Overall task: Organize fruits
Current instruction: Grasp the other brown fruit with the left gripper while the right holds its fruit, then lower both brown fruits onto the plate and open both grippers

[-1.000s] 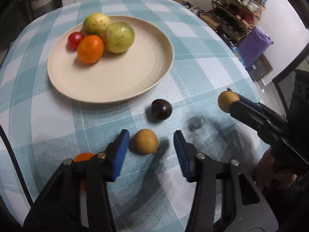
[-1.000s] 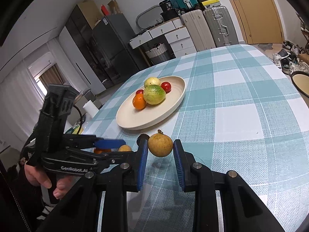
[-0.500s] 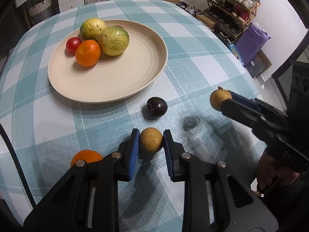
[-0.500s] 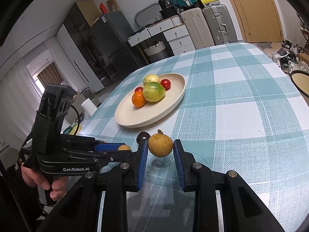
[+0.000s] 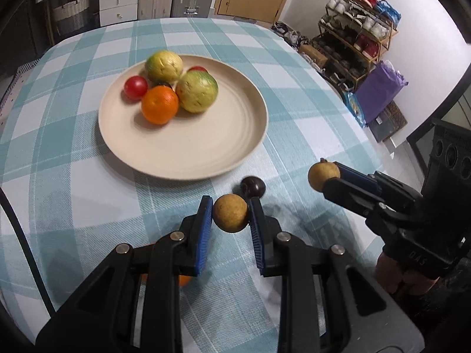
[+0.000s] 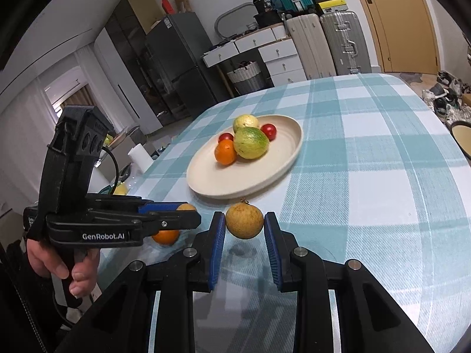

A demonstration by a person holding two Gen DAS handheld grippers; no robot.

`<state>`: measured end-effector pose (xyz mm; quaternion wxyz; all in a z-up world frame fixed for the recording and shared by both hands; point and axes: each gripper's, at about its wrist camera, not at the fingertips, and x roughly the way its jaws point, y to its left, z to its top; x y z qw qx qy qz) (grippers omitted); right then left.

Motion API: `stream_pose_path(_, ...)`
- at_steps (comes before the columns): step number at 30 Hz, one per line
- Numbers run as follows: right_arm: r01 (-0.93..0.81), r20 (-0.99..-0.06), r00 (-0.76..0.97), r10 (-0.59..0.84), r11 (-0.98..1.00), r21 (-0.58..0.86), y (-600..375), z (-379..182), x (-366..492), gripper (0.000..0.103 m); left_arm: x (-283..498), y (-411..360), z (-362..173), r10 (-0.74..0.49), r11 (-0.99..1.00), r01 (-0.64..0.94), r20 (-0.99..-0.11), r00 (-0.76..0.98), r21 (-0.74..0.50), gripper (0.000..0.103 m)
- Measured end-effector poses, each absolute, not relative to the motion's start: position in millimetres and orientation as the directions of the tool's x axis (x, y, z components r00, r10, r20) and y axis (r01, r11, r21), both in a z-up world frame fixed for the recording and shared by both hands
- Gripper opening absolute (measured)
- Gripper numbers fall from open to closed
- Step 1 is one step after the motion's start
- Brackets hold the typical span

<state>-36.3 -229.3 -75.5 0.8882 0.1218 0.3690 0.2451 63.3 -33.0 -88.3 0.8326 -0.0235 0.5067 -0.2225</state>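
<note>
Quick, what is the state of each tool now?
Left tool: closed, holding a tan round fruit.
Right tool: closed, holding a stemmed tan fruit.

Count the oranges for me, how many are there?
2: one orange on the plate, another orange on the table, half hidden under the left tongs. More may be hidden.

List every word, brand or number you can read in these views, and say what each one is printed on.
"GenRobot.AI": white letters on the side of the left gripper, seen from the right wrist.
Raised lettering on the right gripper's black body, seen from the left wrist: too dim to read surely.
Boxes on the cabinets, the shoe rack's goods: too small or blurred to read.
</note>
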Motion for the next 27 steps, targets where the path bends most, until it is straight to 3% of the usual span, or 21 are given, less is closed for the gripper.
stream_pose_path(12, -0.378, -0.582, 0.598, 0.550, 0.835, 0.401, -198, -70, 9, 0.028, 126, 9, -69, -0.450, 0.889, 0.296, -0.786, 0.423, -0.350, 0.022)
stream_pose_path(27, -0.445, -0.608, 0.545, 0.577, 0.814, 0.373, -144, -69, 64, 0.028, 191, 39, -73, -0.428, 0.903, 0.256, -0.781, 0.455, -0.345, 0.022)
